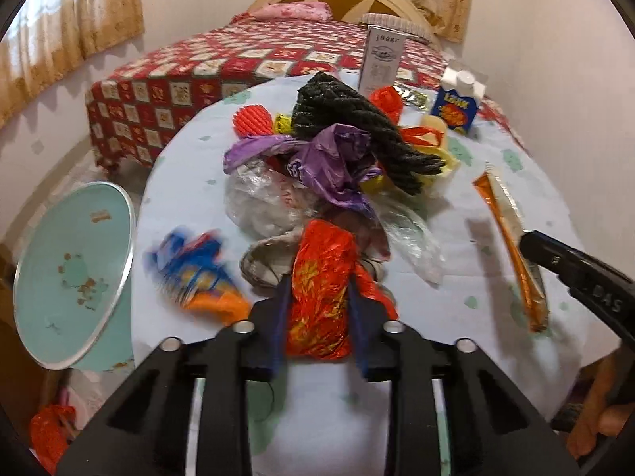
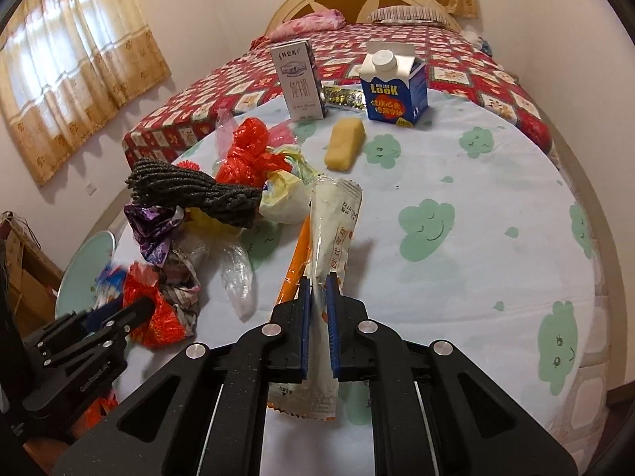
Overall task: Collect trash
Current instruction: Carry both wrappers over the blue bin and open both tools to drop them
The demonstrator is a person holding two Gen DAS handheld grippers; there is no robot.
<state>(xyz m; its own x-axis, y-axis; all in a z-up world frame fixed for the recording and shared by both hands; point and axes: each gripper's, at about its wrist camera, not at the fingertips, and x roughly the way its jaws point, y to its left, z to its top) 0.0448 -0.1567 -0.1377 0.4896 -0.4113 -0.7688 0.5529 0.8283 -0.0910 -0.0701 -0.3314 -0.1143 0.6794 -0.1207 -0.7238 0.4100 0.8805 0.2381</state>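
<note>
Presently both grippers have a catch. Left gripper (image 1: 317, 297): jaws narrowed onto a red foil wrapper (image 1: 321, 277), pads pressing its sides at the near edge of the trash heap (image 1: 317, 166); the grip sits mid-wrapper, likely so it lifts without tearing. Right gripper (image 2: 317, 309): jaws nearly together, pinching a long white sachet (image 2: 333, 230) that stands up between them, with an orange stick pack (image 2: 295, 261) just beside it, touching; whether that one is also pinched cannot be told.

Remaining trash lies heaped on the worktop (image 2: 476, 166): purple bag (image 1: 317, 158), dark knit piece (image 1: 349, 119), clear bags, blue-orange packet (image 1: 194, 273).

Containers: white carton (image 2: 297, 79) and blue carton (image 2: 395, 83) upright at the far edge, the blue one capped, contents unseen. A pale green bin (image 1: 75, 277) tilts beside the worktop, mouth showing, apparently empty save for stains — probable drop point.
</note>
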